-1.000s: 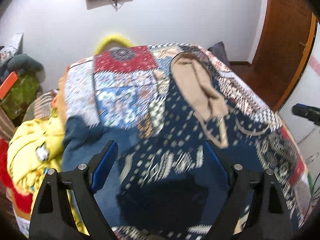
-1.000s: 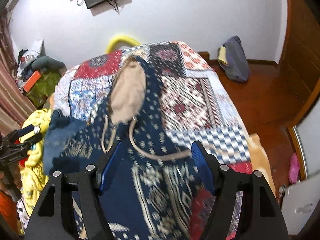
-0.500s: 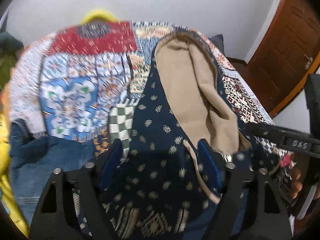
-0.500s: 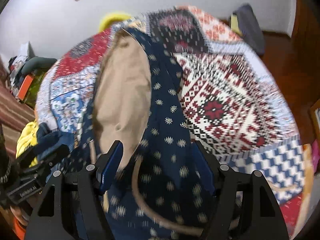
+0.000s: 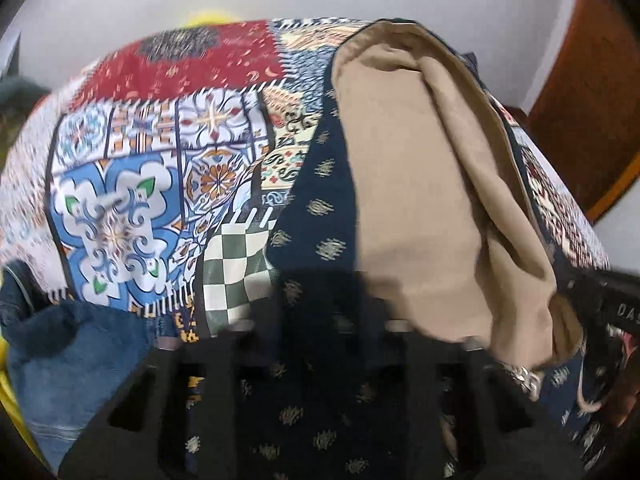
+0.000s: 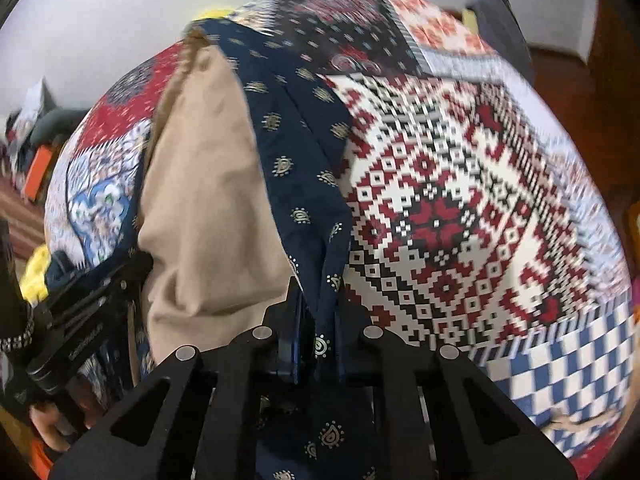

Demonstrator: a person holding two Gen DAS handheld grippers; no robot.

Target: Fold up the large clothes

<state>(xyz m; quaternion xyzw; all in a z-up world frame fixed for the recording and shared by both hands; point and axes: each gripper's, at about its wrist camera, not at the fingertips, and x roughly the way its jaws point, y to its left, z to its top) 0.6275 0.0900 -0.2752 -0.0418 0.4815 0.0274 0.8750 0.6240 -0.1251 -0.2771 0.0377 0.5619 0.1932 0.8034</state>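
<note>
A navy hooded garment (image 5: 316,208) with small gold motifs lies on a patchwork bedspread (image 5: 160,152), its tan hood lining (image 5: 420,184) facing up. My left gripper (image 5: 320,312) is low over the navy cloth left of the hood. Its jaws are closing, drawn together with dark fabric between them, though blur hides the pads. In the right wrist view the same garment (image 6: 296,168) runs up beside the lining (image 6: 208,200). My right gripper (image 6: 318,312) is closing, and a fold of the navy edge is pinched between its pads.
Blue denim (image 5: 72,352) lies at the bed's near left with yellow cloth beyond it. A drawstring's metal tip (image 5: 524,376) hangs by the hood. A hand (image 6: 52,420) holds the other gripper's body (image 6: 80,312). A wooden door (image 5: 592,100) and a dark bag (image 6: 500,28) are at the right.
Both grippers came down close onto the garment, one on each side of the hood. Their wide jaws have drawn together on the navy fabric.
</note>
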